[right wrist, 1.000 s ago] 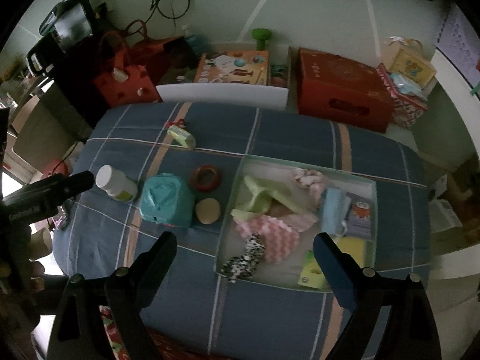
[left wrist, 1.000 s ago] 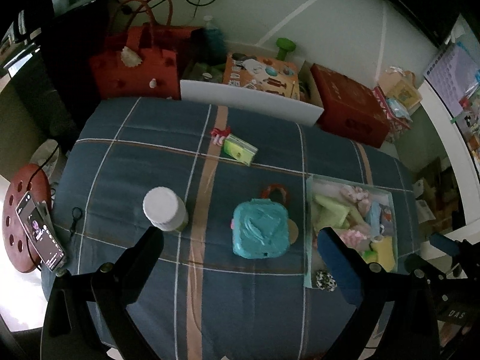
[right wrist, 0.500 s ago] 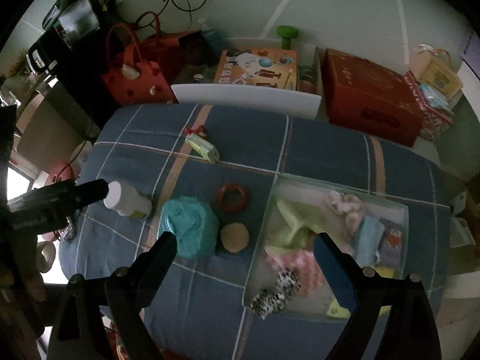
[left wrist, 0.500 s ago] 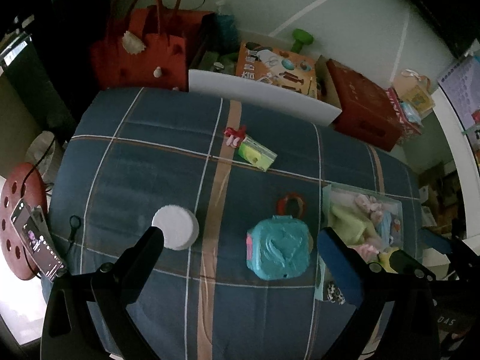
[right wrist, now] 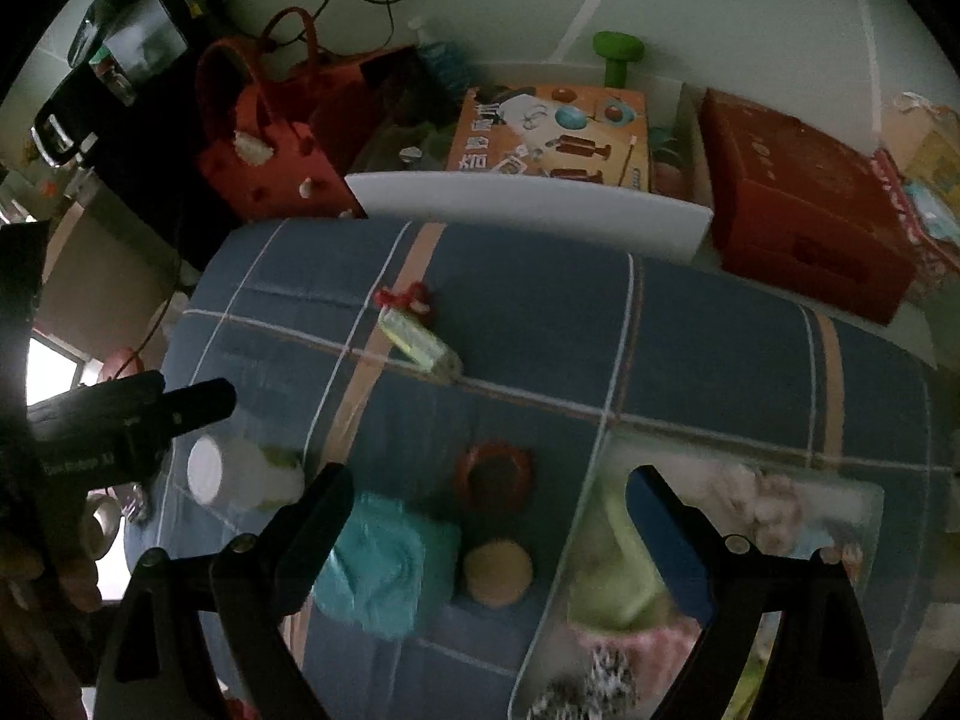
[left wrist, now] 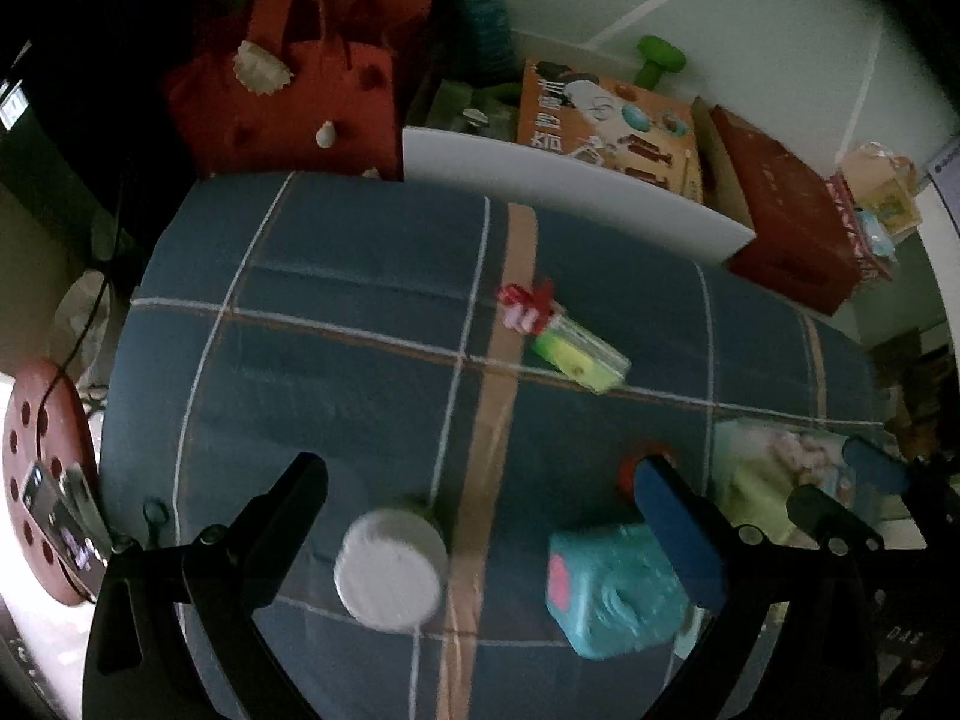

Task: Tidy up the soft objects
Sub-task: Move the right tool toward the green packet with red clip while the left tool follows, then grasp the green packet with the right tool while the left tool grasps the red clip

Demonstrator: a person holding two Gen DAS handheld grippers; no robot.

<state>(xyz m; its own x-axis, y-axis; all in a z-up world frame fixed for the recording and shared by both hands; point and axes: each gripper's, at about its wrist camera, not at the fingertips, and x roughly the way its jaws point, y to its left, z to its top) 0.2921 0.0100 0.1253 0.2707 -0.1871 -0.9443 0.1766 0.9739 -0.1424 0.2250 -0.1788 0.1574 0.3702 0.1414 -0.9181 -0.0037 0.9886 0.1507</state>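
The worktop (left wrist: 360, 312) is covered in matt woven cloth, blue with pale and tan stripes. On it, the white-capped bottle (left wrist: 390, 576) looks like smooth plastic, and the teal case (left wrist: 612, 594) is moulded plastic with a slight sheen. The small packet (left wrist: 579, 354) has a clear, glossy film wrap. The tray (right wrist: 864, 498) has translucent plastic walls (its contents blur, but read as soft fabric, one piece fuzzy black-and-white (right wrist: 600, 681)). The round disc (right wrist: 497, 571) looks like matt wood or cork. Both tools are matt black plastic with blue pads (right wrist: 672, 546) on one finger each.
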